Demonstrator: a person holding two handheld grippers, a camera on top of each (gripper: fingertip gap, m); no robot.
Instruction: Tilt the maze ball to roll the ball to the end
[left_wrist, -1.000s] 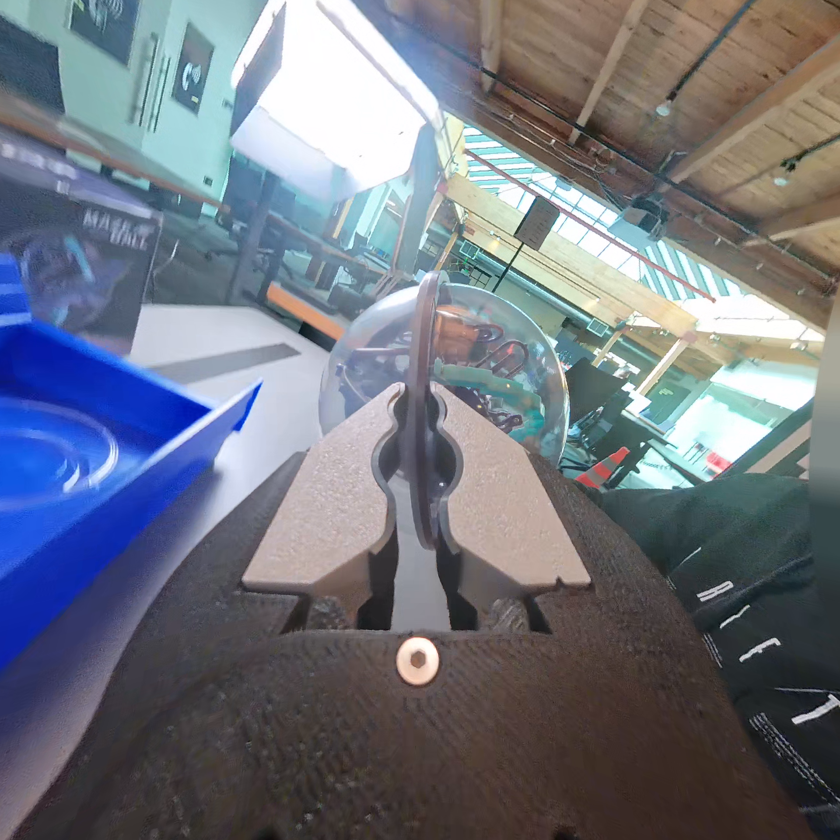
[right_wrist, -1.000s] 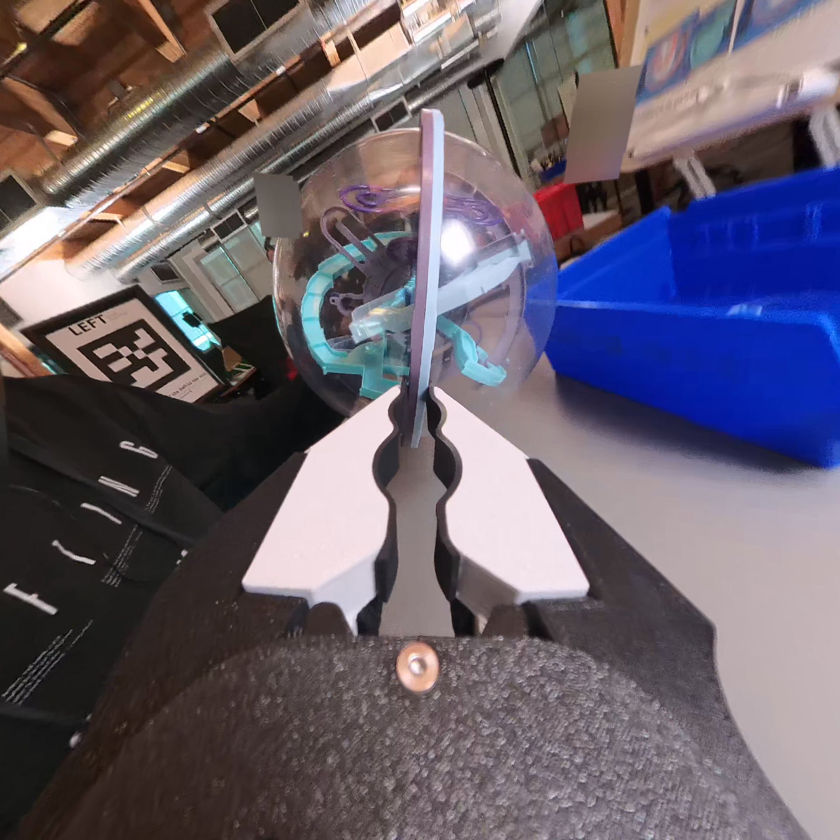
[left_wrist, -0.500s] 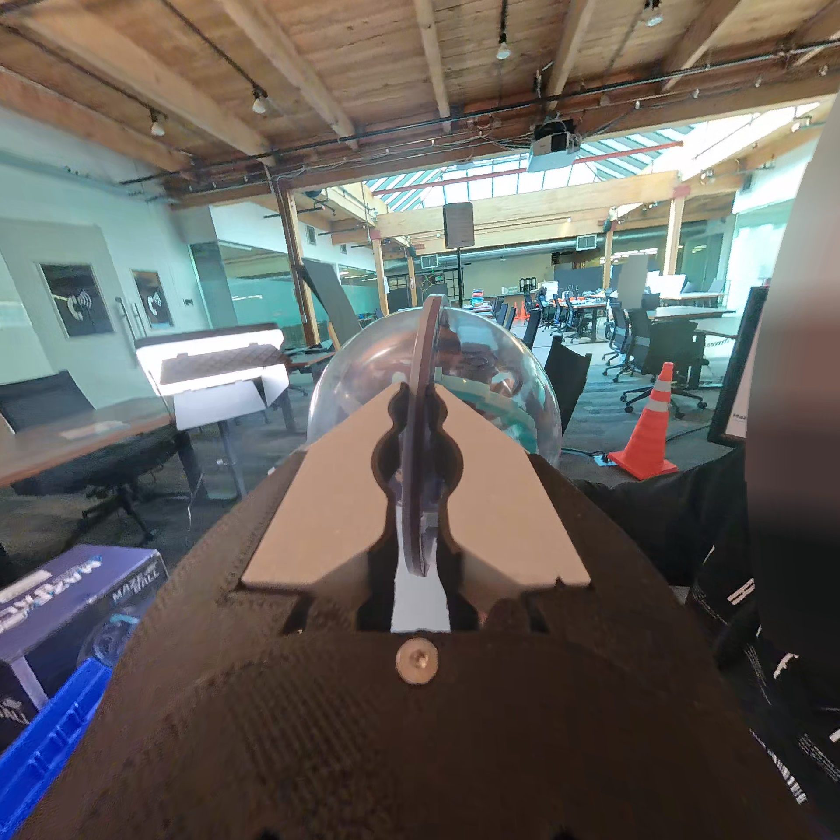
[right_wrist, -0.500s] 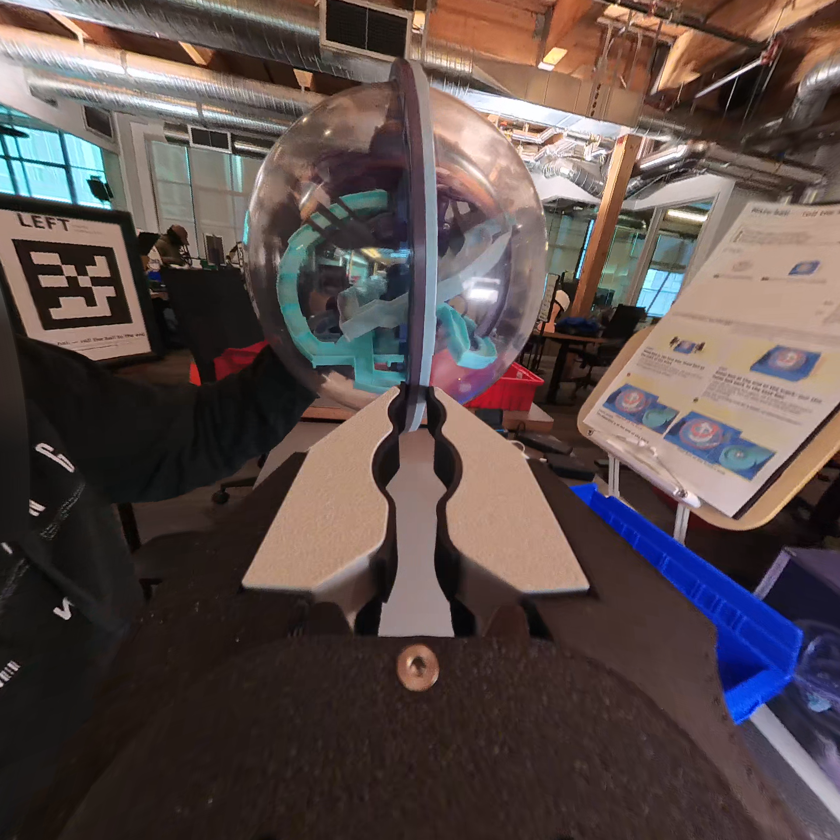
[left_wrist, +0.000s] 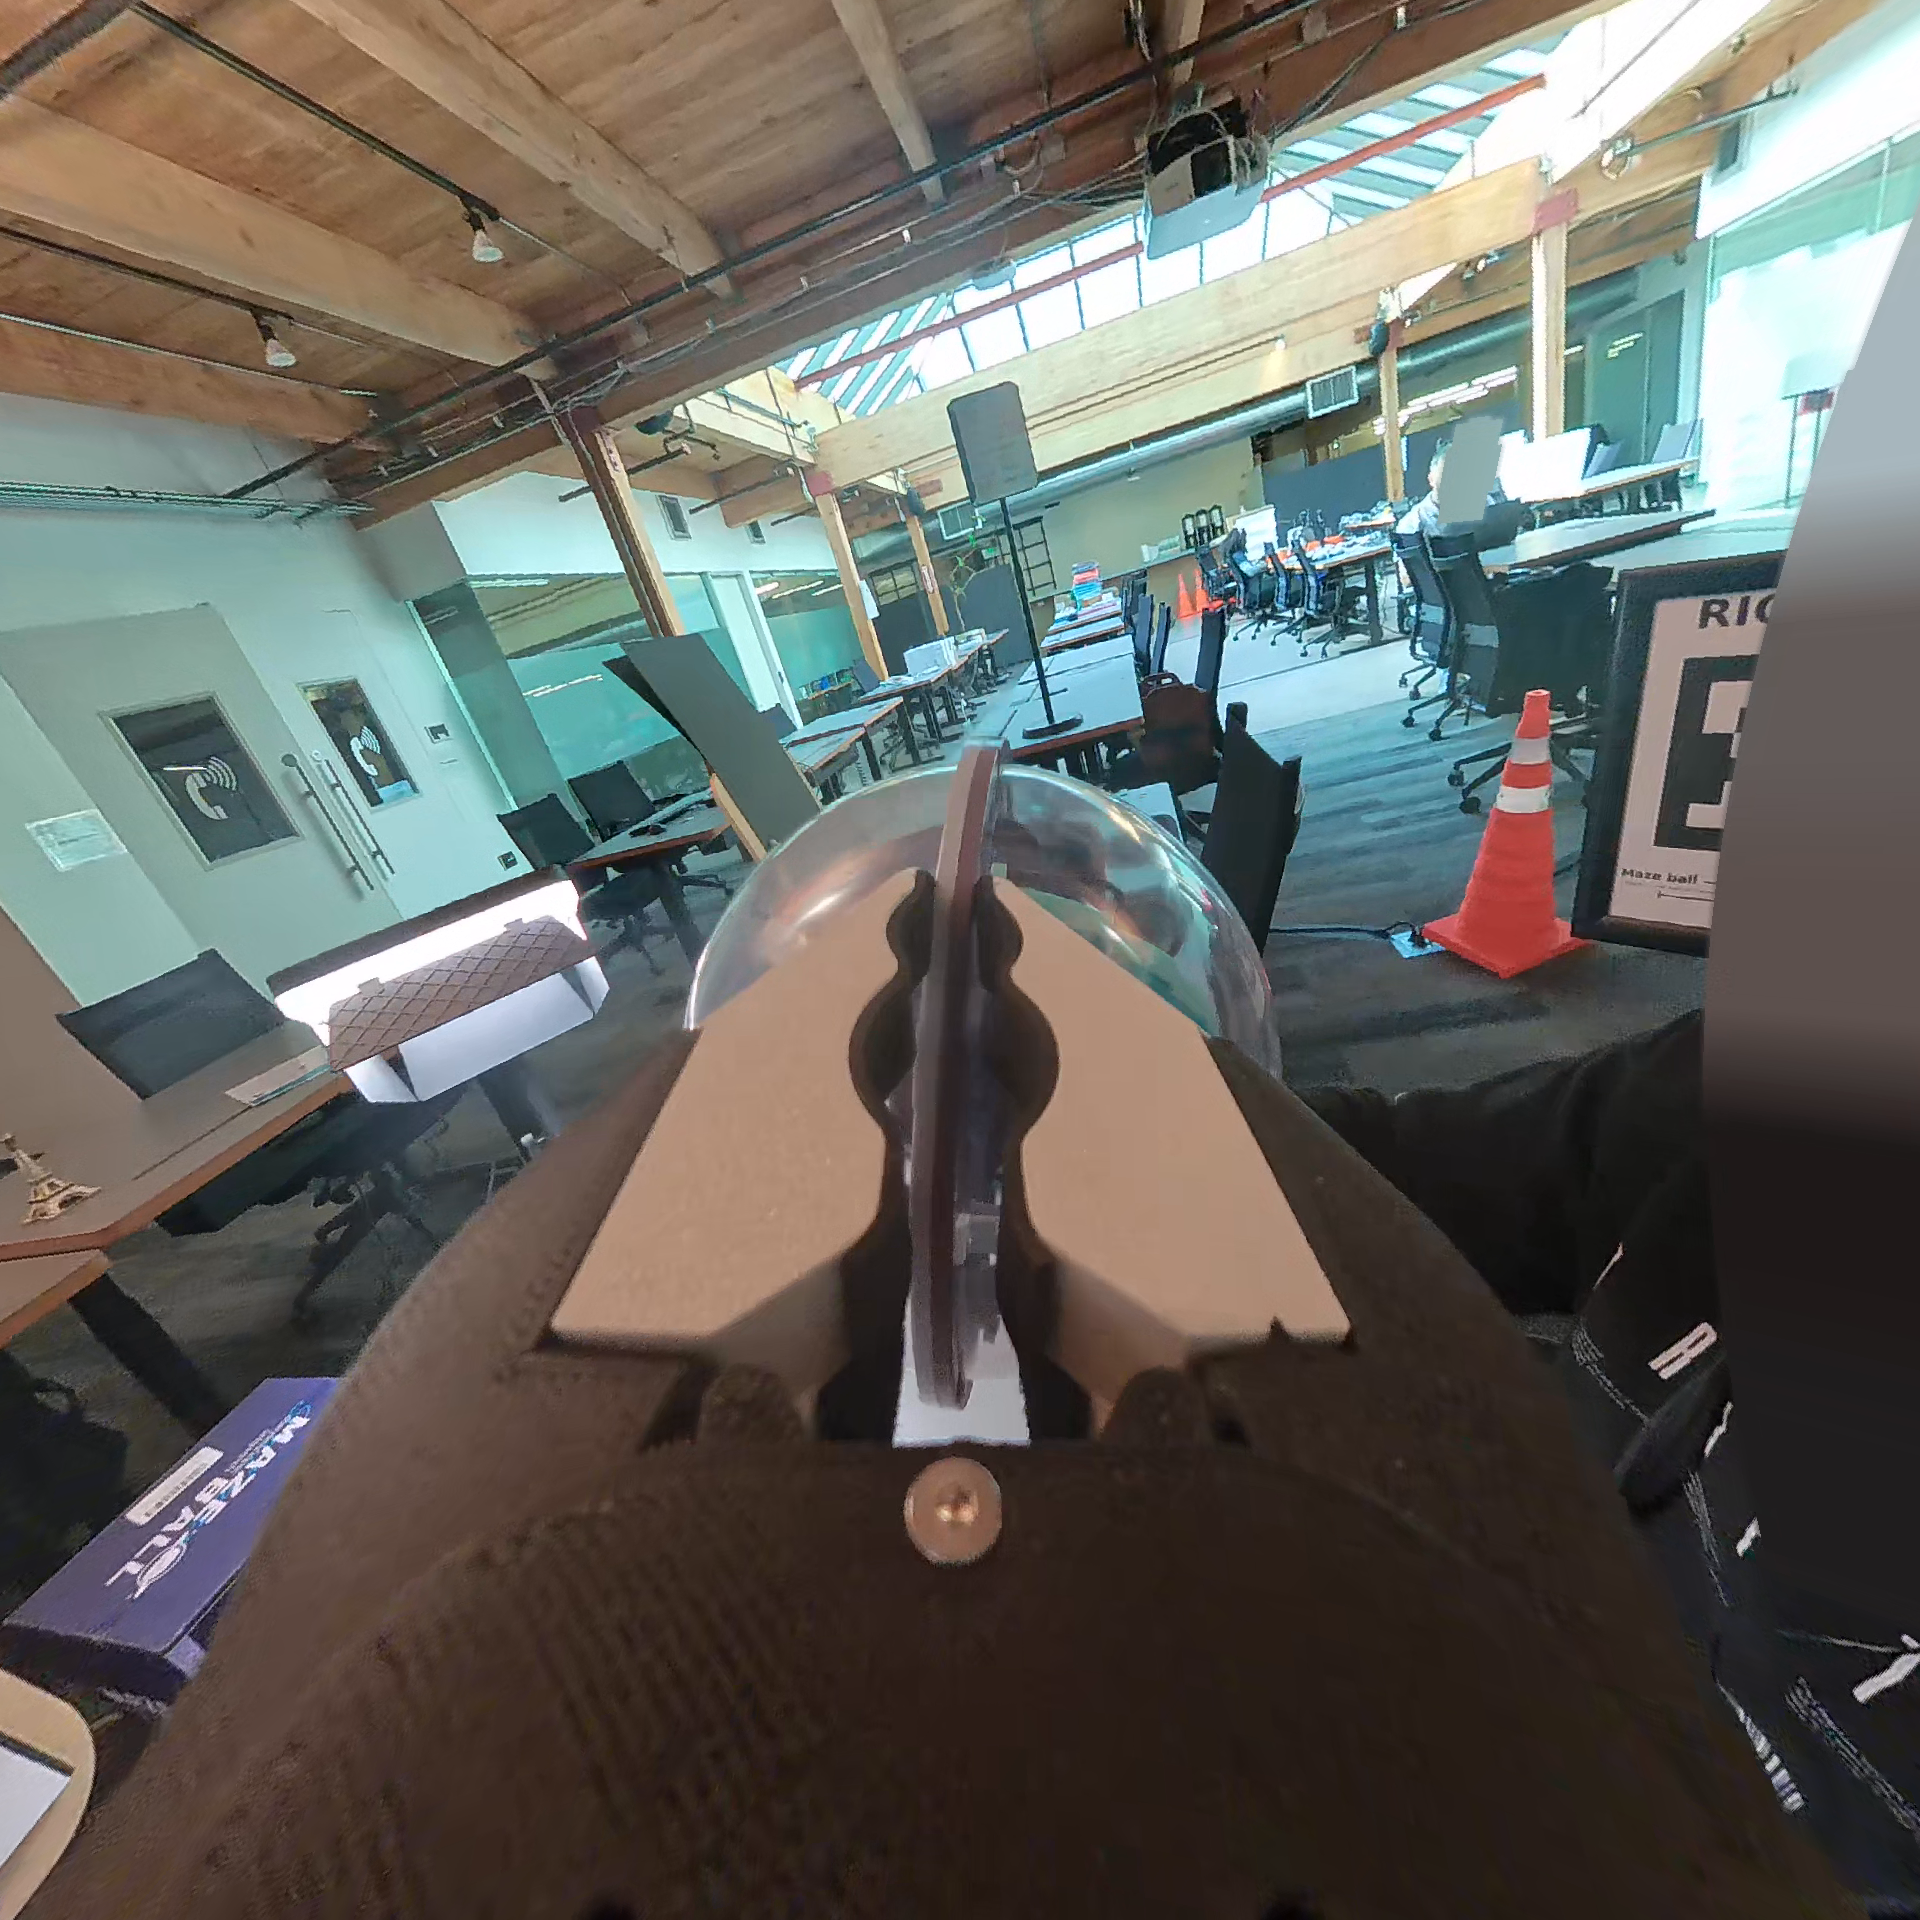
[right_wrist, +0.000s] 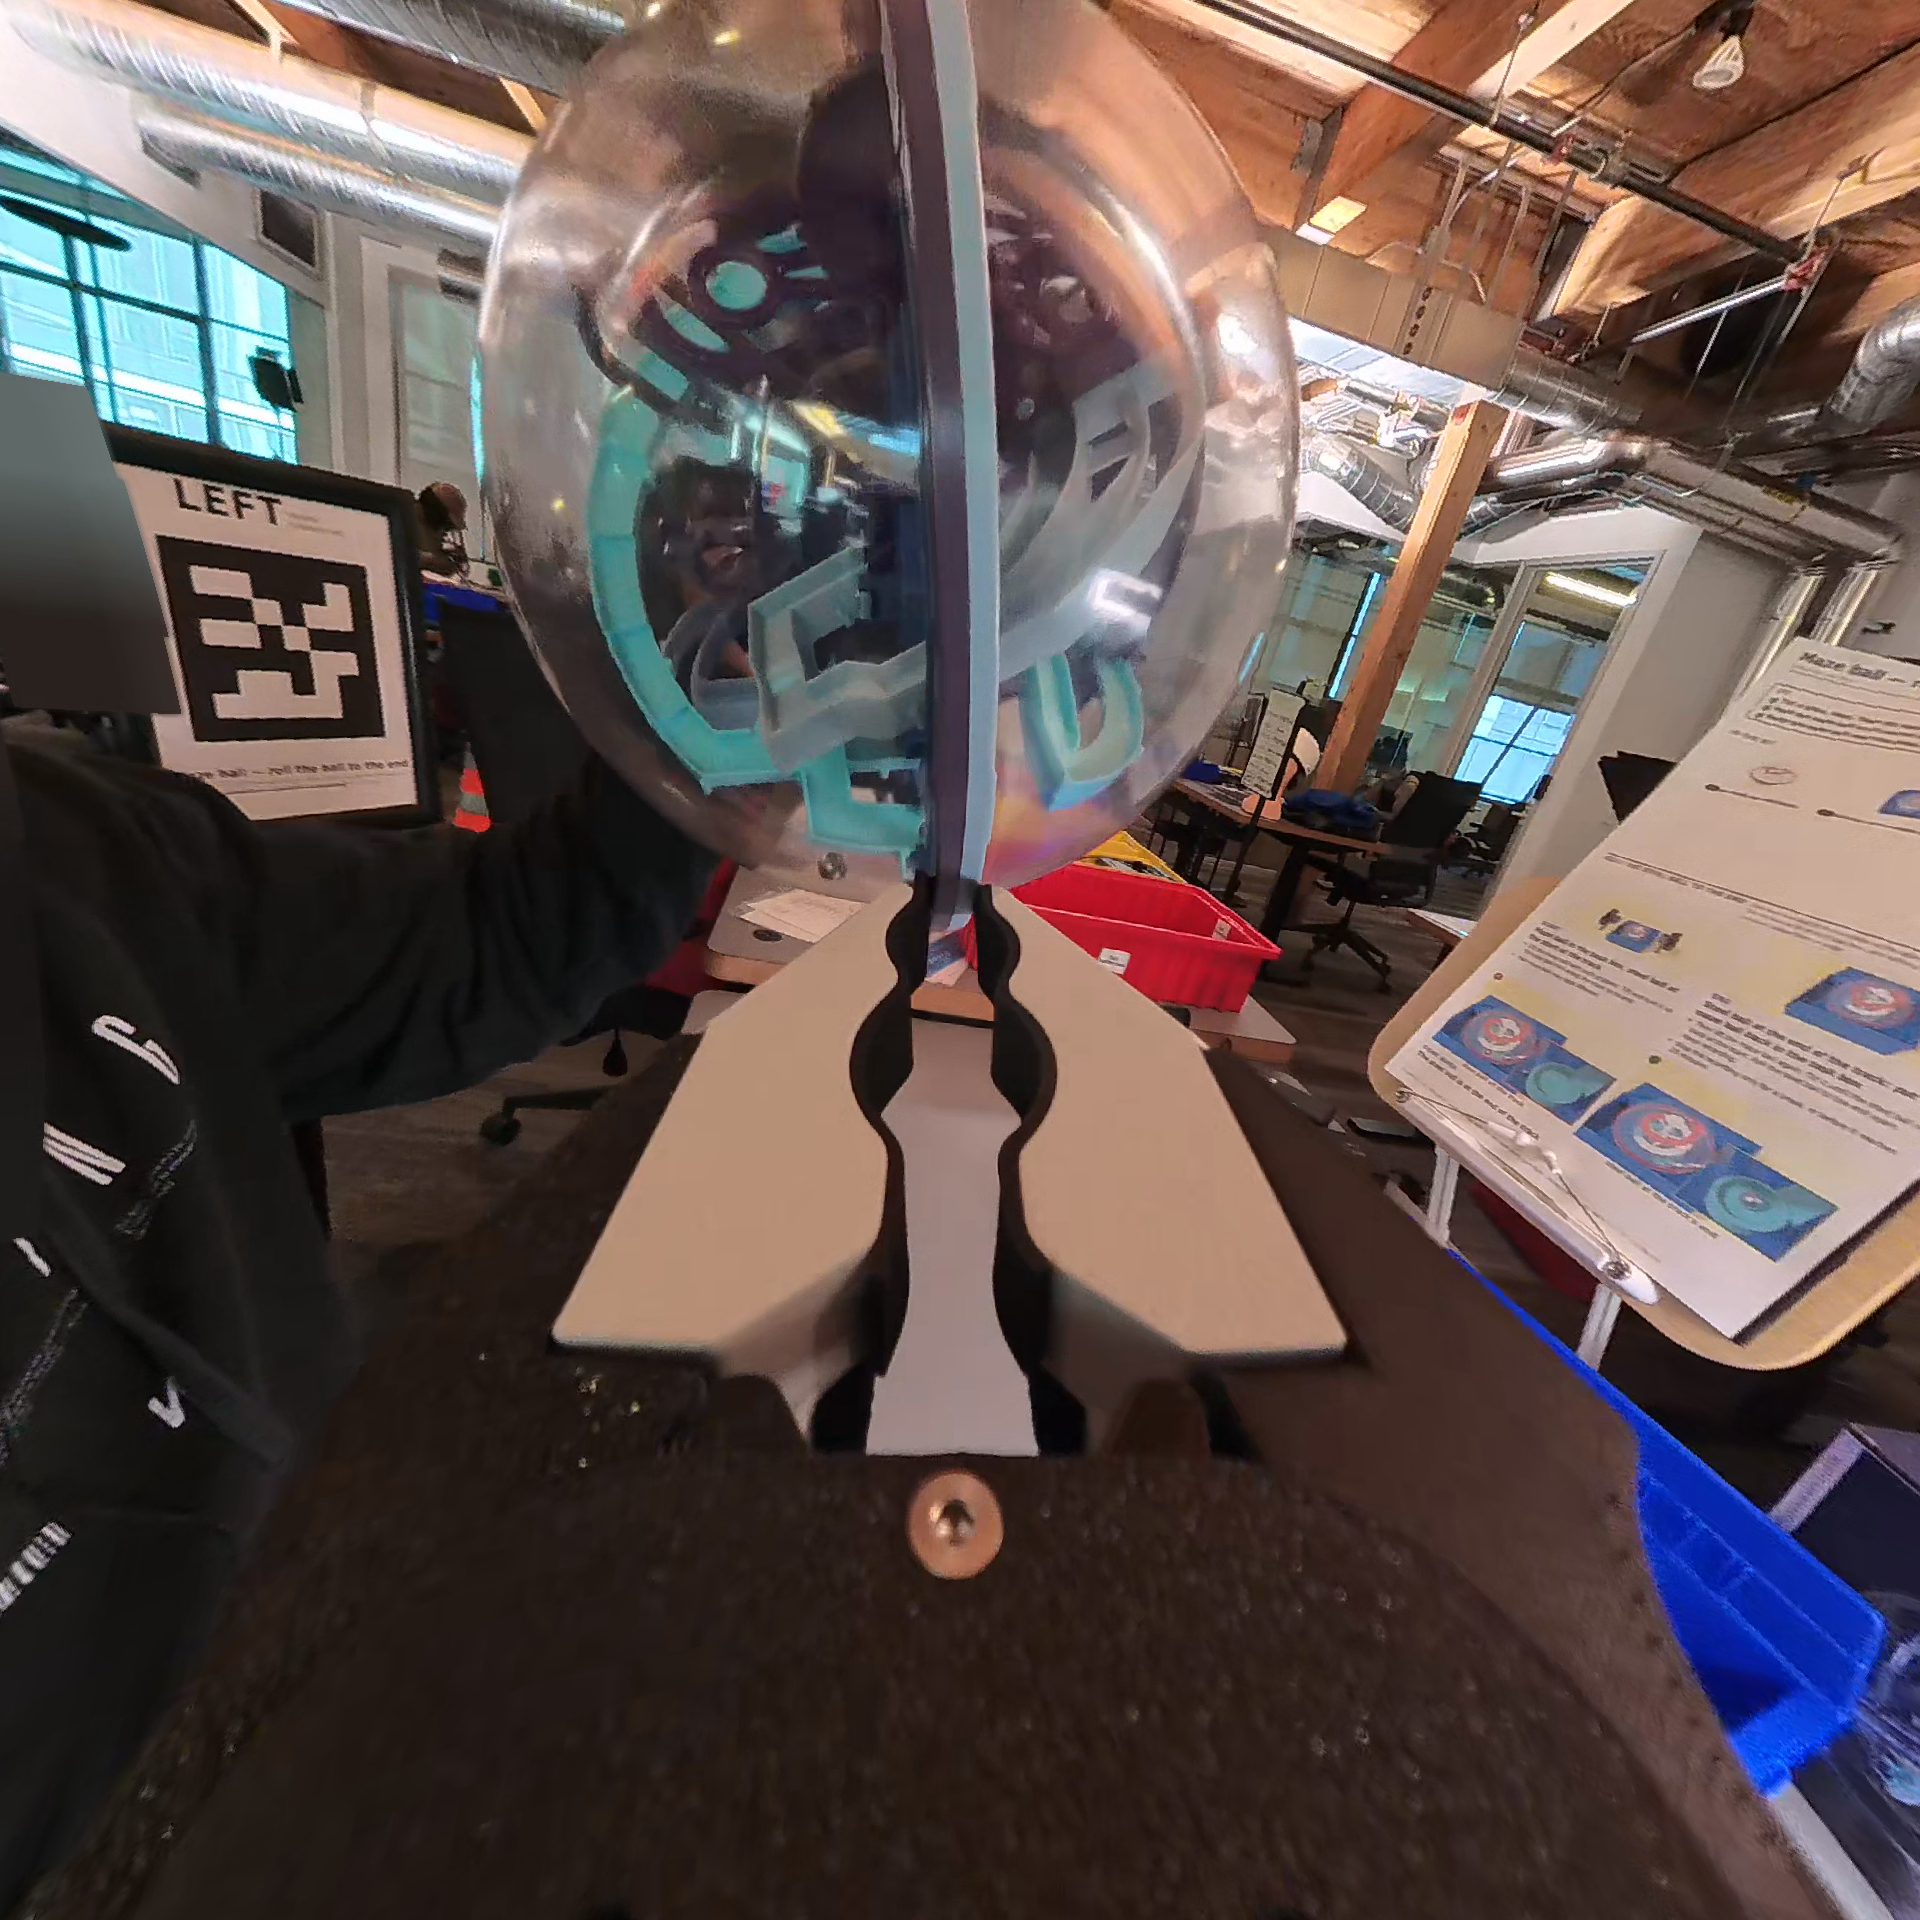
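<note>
While the left hand-held gripper (left_wrist: 961, 894) clamps the flat rim ring (left_wrist: 961, 1039) of the maze ball (right_wrist: 883, 436), the right hand-held gripper (right_wrist: 948, 914) pinches that ring at the globe's 6 o'clock edge, holding the clear sphere aloft between them. A small steel ball (right_wrist: 829, 864) sits low in the globe at 7 o'clock, by the teal track (right_wrist: 634, 644). Judging from this, the rolling seems unfinished; the track's end cannot be identified.

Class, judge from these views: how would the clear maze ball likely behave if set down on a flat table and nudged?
The maze ball is round and smooth, so it would probably roll. Its flat rim, pinched by both grippers, might check that roll. The thin clear shell looks rigid and possibly crackable.
</note>
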